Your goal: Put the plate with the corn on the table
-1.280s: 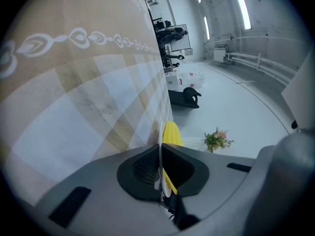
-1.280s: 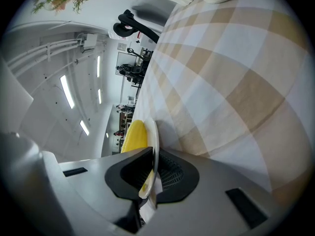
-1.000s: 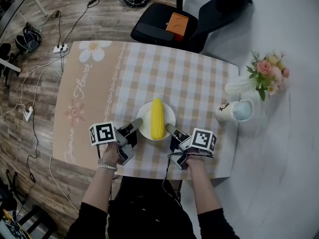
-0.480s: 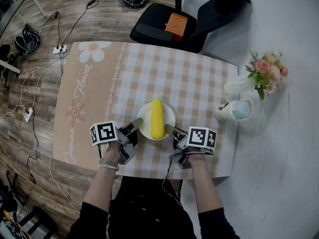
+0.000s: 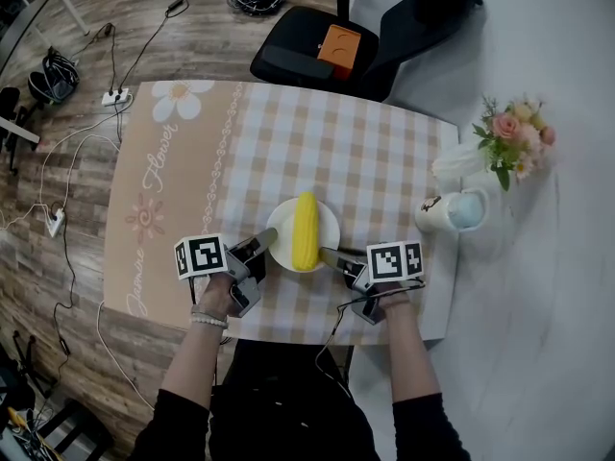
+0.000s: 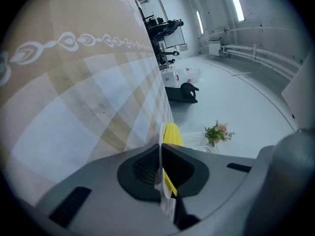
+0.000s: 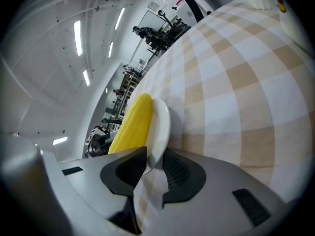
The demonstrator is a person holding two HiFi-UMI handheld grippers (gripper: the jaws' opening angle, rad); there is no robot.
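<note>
The left gripper (image 6: 160, 147) is clamped on the near-left rim of a white plate (image 5: 328, 222), its dark pads pressed together on the thin edge. The right gripper (image 7: 153, 162) is at the plate's near-right rim. Its jaws have just been opening, and the rim now sits in the gap between the pads with space showing around it.

The plate lies on the checked tablecloth (image 5: 384, 152), around the middle of the table's width and close to the near edge where the person stands. Beyond the plate the cloth is open all the way to the far edge. To the left it is open as well, across a beige border printed with flowers. A black office chair (image 5: 307, 56) stands just past the far edge. Cables (image 5: 58, 161) trail over the wooden floor to the left.

A single yellow corn cob (image 5: 305, 229) lies on the plate, pointing away from the person. Near the table's right edge stands a white mug (image 5: 445, 216); its contents cannot be made out. Just behind it, a white vase (image 5: 459, 166) holds pink and peach flowers (image 5: 516, 140).
</note>
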